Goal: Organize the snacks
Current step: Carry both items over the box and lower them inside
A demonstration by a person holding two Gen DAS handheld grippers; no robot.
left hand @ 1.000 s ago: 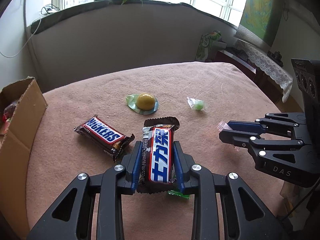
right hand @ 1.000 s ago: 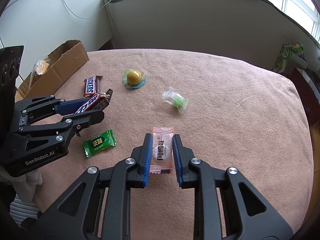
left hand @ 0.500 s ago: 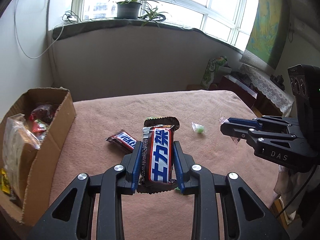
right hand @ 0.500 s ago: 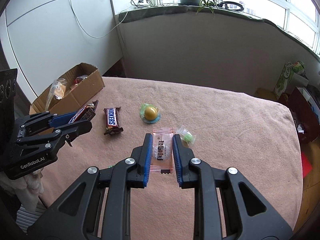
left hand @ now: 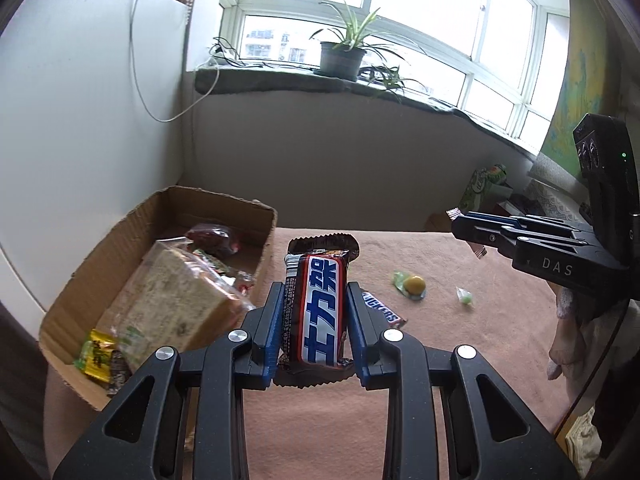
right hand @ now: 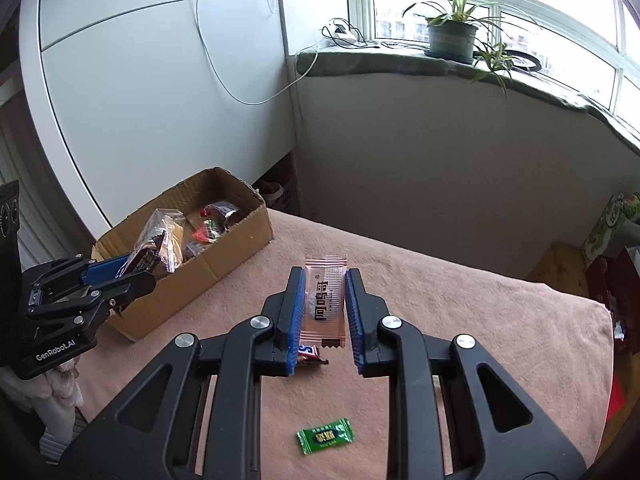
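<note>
Left gripper (left hand: 316,320): jaws clamping Snickers bar (left hand: 318,312), hovering beside cardboard box (left hand: 160,216), likely for drop-in. Right gripper (right hand: 323,312): jaws pinching pink candy sachet (right hand: 325,300) above desk (right hand: 500,340), awaiting turn.

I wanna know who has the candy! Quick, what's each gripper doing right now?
Left gripper: closed on the Snickers bar.
Right gripper: closed on the pink snack packet.
</note>
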